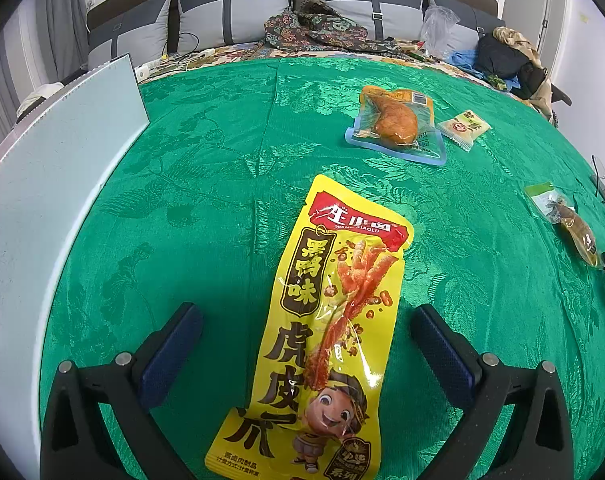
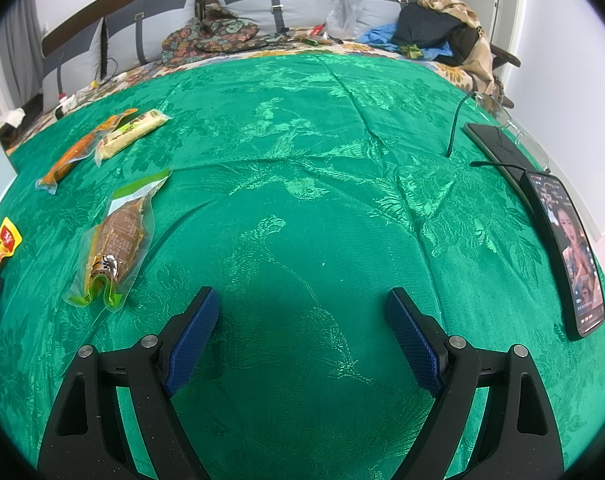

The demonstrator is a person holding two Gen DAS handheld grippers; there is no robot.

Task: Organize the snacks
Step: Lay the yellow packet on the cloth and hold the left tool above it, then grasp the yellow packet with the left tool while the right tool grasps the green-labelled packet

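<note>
Green cloth (image 1: 206,168) bears yellow packet (image 1: 322,320) between left tongs (image 1: 306,316) (spread wide).

The left gripper (image 1: 306,322) fills the bottom of the left wrist view. It has two black arms with a matt, slightly grainy surface, and each arm has a triangular cut-out near the lower corners of the frame. Every arm carries two round silver screw heads (image 1: 123,358). The fingers (image 1: 170,344) wear dark blue pads with a fine dotted texture.

The right gripper (image 2: 302,314), at the bottom of the right wrist view, has the same build: black arms with triangular openings, two silver screw heads (image 2: 456,341) on each arm, and brighter blue pads (image 2: 412,340) with a woven, grid-like pattern.
</note>
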